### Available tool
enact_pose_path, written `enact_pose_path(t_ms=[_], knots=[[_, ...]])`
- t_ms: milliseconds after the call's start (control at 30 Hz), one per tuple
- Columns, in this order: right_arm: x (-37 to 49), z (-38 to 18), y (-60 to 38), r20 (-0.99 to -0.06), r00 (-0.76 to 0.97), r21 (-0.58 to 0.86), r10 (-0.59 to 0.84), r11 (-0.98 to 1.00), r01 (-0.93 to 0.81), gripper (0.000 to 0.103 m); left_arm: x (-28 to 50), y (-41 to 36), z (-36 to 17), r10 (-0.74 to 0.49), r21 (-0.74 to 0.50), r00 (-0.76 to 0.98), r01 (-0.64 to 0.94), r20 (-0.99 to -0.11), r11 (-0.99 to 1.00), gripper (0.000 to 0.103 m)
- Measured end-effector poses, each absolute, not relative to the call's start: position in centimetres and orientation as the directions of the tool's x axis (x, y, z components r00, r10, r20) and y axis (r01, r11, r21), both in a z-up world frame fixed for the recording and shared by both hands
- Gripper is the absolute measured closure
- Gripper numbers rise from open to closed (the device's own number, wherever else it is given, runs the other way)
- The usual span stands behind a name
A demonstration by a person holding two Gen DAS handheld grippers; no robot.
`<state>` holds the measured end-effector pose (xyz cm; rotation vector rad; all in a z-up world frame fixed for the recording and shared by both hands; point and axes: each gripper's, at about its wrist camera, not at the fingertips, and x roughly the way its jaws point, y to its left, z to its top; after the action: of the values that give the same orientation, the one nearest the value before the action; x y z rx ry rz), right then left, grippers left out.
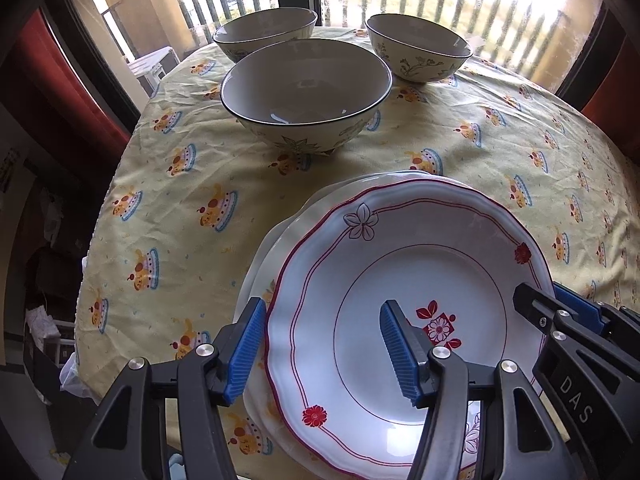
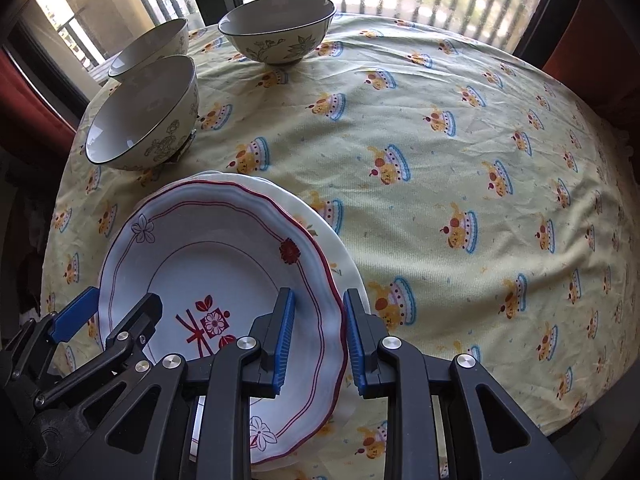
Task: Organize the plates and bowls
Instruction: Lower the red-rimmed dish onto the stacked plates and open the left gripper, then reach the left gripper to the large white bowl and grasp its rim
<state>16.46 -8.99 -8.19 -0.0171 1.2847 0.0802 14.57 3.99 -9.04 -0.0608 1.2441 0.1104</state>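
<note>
Left wrist view: the left gripper (image 1: pixel 322 354) hangs over the left rim of a white, red-trimmed plate (image 1: pixel 404 264). Its jaws stand apart, one blue pad outside the scalloped rim, the other over the plate's well, and neither seems to press on it. This plate sits on top of a stack of pale plates (image 1: pixel 264 276) at the near edge of a round table under a yellow tablecloth (image 1: pixel 180 184).

Further right, the right gripper (image 2: pixel 318 338) straddles the plate's right rim, one pad inside, one outside. Its jaws are narrow, but whether the pads actually bite the rim is hard to tell, since a sliver of gap seems to show beside the outer pad.

Beyond the plates stand three cream bowls with dark rims: a large near bowl (image 1: pixel 306 92), a second (image 1: pixel 264 30) behind it to the left, and a third (image 1: pixel 418 48) apart on the right.

To do this step well, both grippers should seat squarely on opposite rims and the plate be kept level, so it does not slide on the stack.

The stack lies close to the table's near edge, so any shift should go inward. The cloth to the right is bare and wide; the near bowl crowds the far left.
</note>
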Motion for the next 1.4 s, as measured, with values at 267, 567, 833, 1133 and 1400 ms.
enact_pose_path(t_ms=[267,567,833,1133,1400], knots=[[15.9,-8.2,-9.5,-0.953,0.298,0.034,0.045,0.999,-0.041,0.074,14.0,4.0,-9.1,0.009,-0.025,0.326,-0.101,-0.945,0.995,0.027],[16.0,-6.5,-10.7,-0.94,0.334,0.034,0.066,0.994,-0.1,0.046,13.6,4.0,-7.8,0.031,-0.021,0.353,-0.143,-0.935,0.989,0.016],[19.0,-3.7,-11.9,-0.903,0.37,0.159,0.219,0.969,-0.187,0.042,15.4,4.7,-4.4,0.133,0.033,0.406,-0.244,-0.904,0.969,0.015],[22.8,-1.7,-9.9,-0.867,0.406,0.204,0.287,0.95,-0.237,0.042,19.3,6.8,-2.7,0.106,-0.016,0.453,-0.258,-0.885,0.966,0.015],[26.3,-2.6,-6.4,-0.876,0.434,0.178,0.212,0.977,-0.119,0.042,24.1,10.2,-4.1,0.103,-0.015,0.472,-0.241,-0.876,0.97,0.02]])
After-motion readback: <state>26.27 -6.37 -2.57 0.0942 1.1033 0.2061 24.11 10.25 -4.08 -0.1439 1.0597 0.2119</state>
